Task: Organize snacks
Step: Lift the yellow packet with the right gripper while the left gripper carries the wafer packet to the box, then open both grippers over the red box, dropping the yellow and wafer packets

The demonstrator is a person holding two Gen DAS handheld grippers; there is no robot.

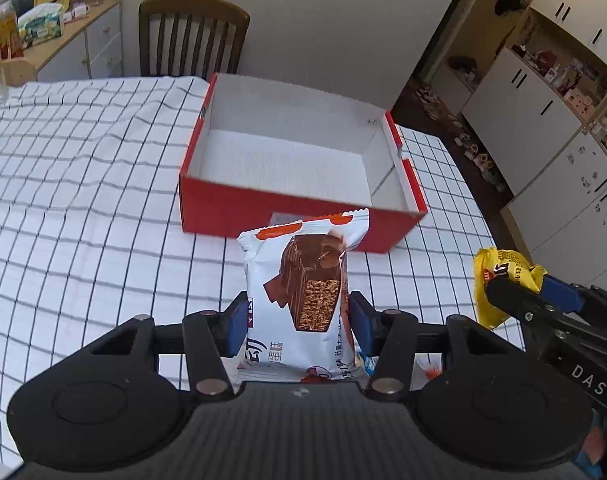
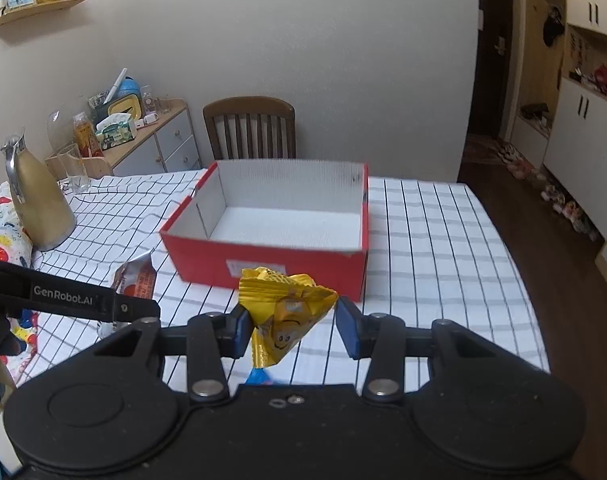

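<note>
Dining room, white tabletop (image 1: 83, 184) under a black-grid cloth, wooden chair (image 2: 250, 128) behind. Open red cardboard box with white corrugated inside (image 1: 295, 168) sits mid-table, empty. My left gripper (image 1: 299, 322) has its jaws clenched on a white glossy chocolate-cake packet (image 1: 303, 280), held upright just short of the box's near wall. Right gripper (image 2: 293, 330) jaws grasp a crinkled yellow foil snack pouch (image 2: 285, 320) by its edges, also near the box. Risk, I reckon: slick film slips out, or the pouch snags the box rim on entry; both grippers are close together, could collide.
</note>
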